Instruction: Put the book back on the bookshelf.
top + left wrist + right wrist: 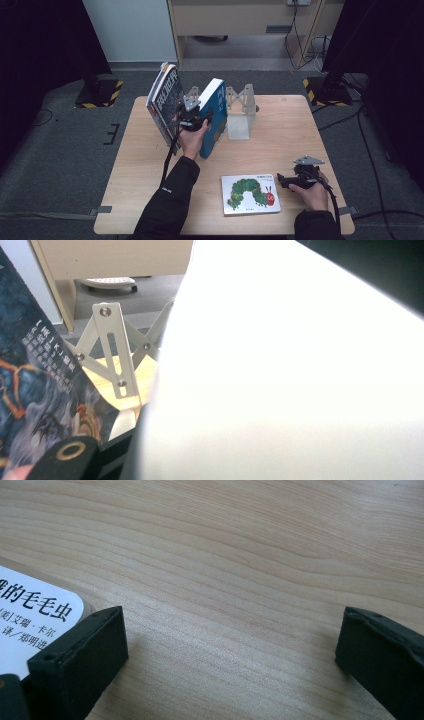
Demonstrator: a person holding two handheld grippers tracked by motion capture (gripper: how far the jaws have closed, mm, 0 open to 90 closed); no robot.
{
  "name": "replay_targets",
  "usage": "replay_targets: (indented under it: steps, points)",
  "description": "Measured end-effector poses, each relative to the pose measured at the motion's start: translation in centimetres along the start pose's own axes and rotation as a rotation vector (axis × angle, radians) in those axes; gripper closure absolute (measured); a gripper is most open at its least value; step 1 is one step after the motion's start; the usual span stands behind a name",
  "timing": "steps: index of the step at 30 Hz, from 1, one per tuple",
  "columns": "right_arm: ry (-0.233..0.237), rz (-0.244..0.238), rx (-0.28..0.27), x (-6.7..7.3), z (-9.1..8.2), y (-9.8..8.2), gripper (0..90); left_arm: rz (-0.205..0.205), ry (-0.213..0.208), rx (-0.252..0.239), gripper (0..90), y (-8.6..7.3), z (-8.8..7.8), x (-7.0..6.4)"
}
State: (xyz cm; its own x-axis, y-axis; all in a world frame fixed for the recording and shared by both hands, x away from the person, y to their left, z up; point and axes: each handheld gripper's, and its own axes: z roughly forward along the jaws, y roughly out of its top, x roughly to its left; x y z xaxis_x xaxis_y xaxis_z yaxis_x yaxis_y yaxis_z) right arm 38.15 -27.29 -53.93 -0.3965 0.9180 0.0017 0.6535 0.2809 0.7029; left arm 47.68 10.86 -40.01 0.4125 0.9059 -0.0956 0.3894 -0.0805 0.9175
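The left gripper (pixel 192 116) grasps the blue book (pixel 214 117) upright between dark book (pixel 165 100) and rack (pixel 240 112); right gripper (pixel 287 181), jaws released, rests on the bench (pixel 280 140).

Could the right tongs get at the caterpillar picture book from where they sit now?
Probably yes: the right tongs stand open just beside the caterpillar book, which lies flat on the table, with only bare wood between them.
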Motion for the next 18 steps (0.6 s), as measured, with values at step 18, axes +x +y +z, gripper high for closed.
replay_targets:
  steps: [18]
  points:
    - [-0.002,0.004,-0.001,0.0,0.0,0.0,0.4,0.03,0.026,-0.053,58.9,-1.3,-0.8,-1.1]
